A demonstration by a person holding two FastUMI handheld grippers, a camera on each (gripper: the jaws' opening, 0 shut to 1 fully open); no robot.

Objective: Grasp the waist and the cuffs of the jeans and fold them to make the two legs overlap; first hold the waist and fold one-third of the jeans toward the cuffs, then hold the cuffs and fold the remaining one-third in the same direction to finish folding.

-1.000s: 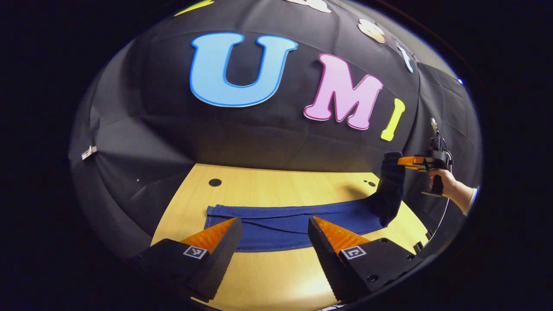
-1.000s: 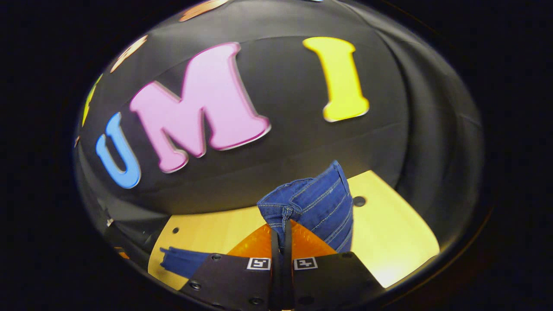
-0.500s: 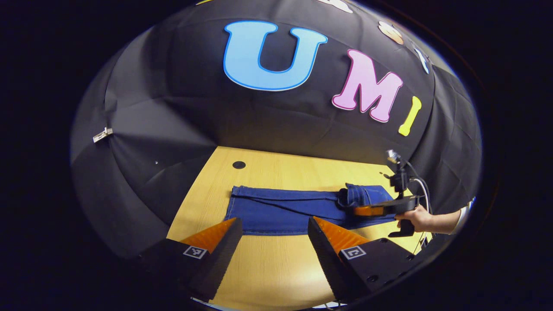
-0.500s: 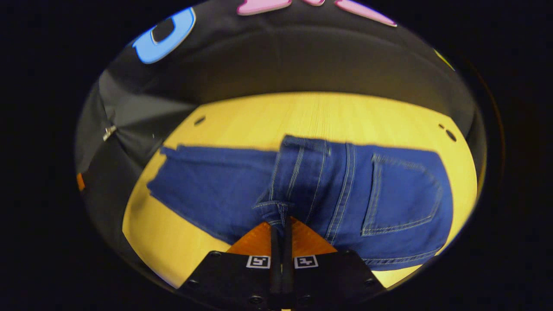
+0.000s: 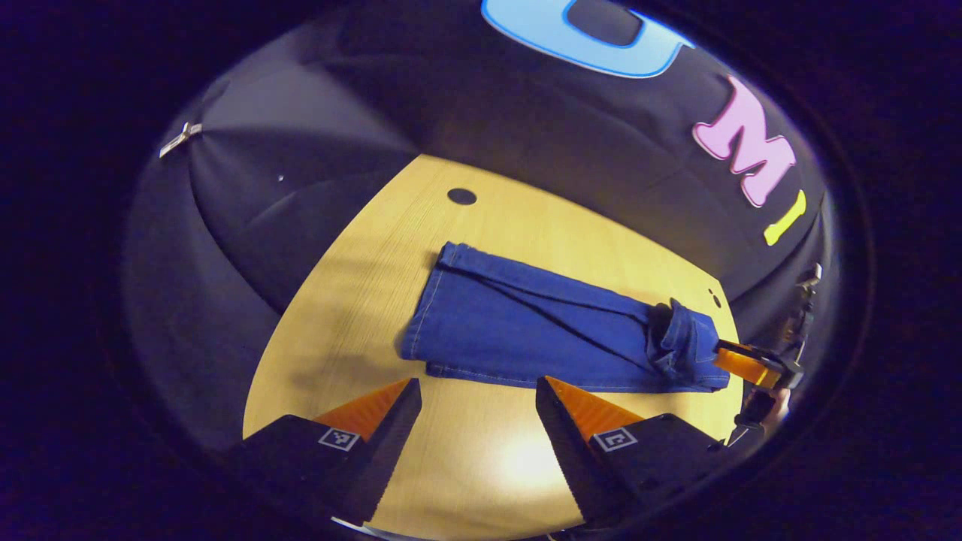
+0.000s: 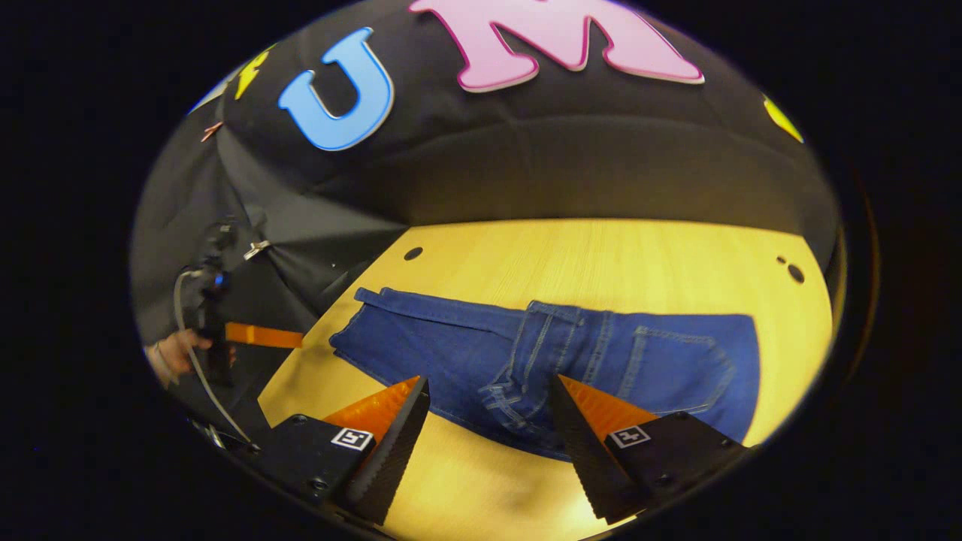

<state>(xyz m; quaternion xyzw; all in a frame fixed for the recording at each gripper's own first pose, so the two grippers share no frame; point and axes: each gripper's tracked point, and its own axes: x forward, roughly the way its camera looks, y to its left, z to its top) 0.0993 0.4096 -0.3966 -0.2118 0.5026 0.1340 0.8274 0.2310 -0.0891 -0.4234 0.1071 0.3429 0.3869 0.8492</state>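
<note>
The blue jeans (image 6: 541,353) lie flat on the light wooden surface (image 6: 601,255), well out in the middle of it. In the right gripper view the waist (image 6: 530,353) part has been laid over the legs, so the belt loops and seams sit on top near the middle, and a back pocket (image 6: 676,368) shows at about 3 o'clock from them. The cuffs (image 6: 353,323) end points toward 9 o'clock. The right gripper (image 6: 488,409) is at the bottom of this view with its fingers wide apart and holding nothing; the folded waist shows in the gap just past the tips. Far off at 9 o'clock, past the edge of the surface, a hand (image 6: 173,353) holds the other gripper, and from here you cannot tell how its fingers stand. In the left gripper view the jeans (image 5: 541,338) run from the cuffs (image 5: 428,323), near the middle, to the bunched folded part (image 5: 680,346) at about 3 o'clock. The left gripper (image 5: 477,409) is at the bottom with its fingers wide apart and nothing between them, above bare surface (image 5: 361,300) just short of the jeans. The right gripper (image 5: 740,361) shows small at 3 o'clock, just beside the folded part. A round dark hole (image 5: 461,196) sits in the surface at 12 o'clock from the cuffs.
</note>
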